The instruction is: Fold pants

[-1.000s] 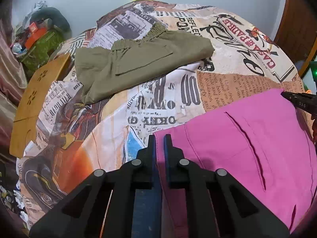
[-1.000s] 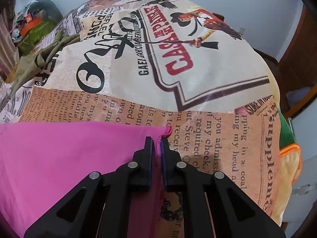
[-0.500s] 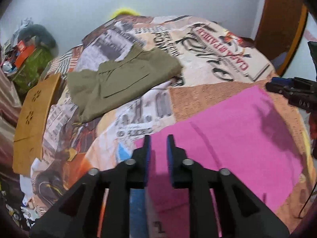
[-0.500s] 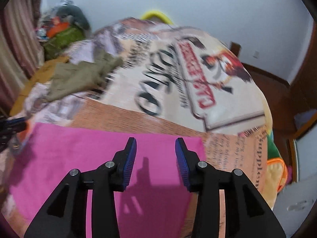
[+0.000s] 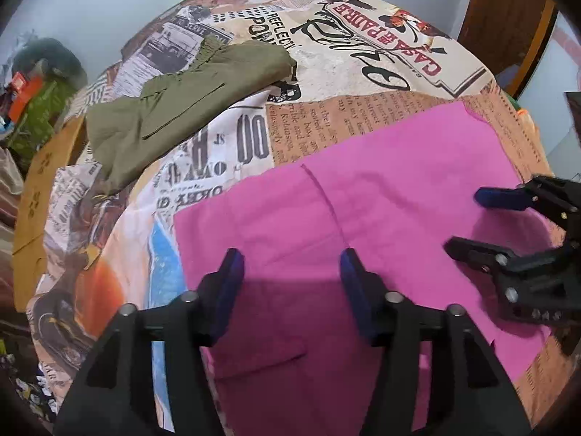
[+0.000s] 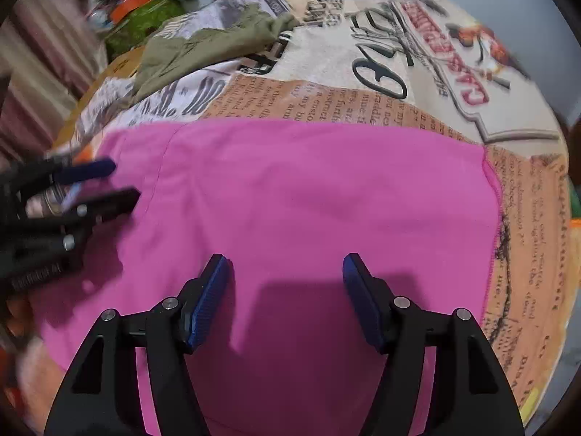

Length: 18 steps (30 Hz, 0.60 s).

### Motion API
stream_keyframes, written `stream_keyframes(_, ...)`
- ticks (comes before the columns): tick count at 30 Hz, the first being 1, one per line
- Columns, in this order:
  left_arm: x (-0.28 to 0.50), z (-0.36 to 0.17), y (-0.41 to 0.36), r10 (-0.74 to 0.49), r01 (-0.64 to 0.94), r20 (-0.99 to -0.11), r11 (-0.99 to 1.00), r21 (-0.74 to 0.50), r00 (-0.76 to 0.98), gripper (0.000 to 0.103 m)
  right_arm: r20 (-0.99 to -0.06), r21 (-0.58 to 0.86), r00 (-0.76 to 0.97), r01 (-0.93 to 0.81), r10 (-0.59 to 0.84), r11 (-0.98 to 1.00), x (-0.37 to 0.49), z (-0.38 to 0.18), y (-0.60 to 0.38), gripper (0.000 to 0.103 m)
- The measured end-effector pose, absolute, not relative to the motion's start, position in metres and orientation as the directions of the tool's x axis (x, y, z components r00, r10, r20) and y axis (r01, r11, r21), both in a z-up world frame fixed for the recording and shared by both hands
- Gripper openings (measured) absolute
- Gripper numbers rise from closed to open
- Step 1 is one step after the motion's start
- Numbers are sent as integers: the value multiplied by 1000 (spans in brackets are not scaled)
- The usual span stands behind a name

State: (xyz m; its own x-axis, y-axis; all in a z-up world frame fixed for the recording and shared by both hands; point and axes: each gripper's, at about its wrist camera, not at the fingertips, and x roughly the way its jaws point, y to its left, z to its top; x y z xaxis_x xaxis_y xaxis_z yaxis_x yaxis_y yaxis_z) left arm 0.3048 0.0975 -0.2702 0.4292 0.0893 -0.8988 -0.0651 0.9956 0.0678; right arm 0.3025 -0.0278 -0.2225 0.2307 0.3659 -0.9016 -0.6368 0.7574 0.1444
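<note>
Pink pants lie flat and folded on a bed covered by a newspaper-print sheet. My left gripper hovers above their left part, jaws opening, nothing between the pads. My right gripper hangs over their right part, jaws also opening and empty. Each gripper shows in the other's view: the right gripper at the right edge, the left gripper at the left edge. Neither touches the cloth.
Folded olive-green pants lie at the bed's far left. A tan wooden board flanks the left edge. Green bags and clutter sit in the far left corner. A wooden door stands at right.
Both grippers let go of the pink pants' far corners, opened, and drew back and up over the cloth. The pants now lie flat.
</note>
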Motion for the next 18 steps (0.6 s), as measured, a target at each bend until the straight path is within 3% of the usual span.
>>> stream_keyframes(10,255,-257,100,55,-88,-890,996,17,452,63,-902,134,242,-629,357,766,264,-212,-71,70)
stream_keyframes(18,217,-250,97,78,-90,-874,995,40,479,75,-890,149,269,-589,367,794,240,-209,-103,75)
